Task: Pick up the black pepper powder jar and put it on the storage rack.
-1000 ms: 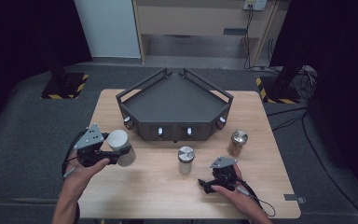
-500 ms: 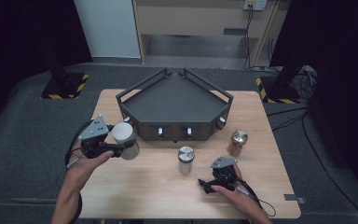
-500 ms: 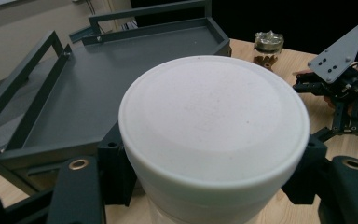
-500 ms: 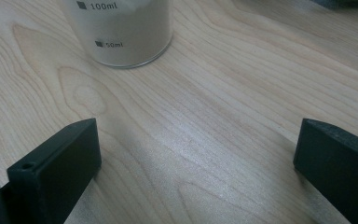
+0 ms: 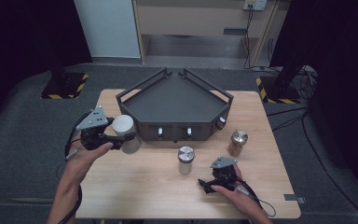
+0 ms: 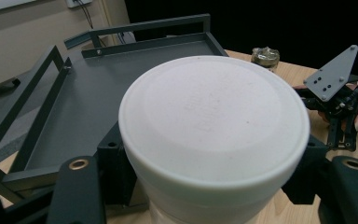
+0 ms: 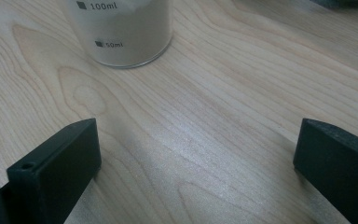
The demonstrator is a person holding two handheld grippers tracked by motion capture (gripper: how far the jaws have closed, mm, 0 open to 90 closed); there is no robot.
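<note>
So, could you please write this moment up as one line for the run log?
left hand-held gripper: shut on white-lidded jar, beside grey tray | right hand-held gripper: open, on table | two metal-lidded jars on table

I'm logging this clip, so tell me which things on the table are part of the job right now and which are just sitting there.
In the job:
- white-lidded jar, held in the left tool
- dark tray, just beside that jar

Lying about:
- metal-lidded jar mid-table
- second metal-lidded jar toward the right
- right tool, open, resting on the table
</note>
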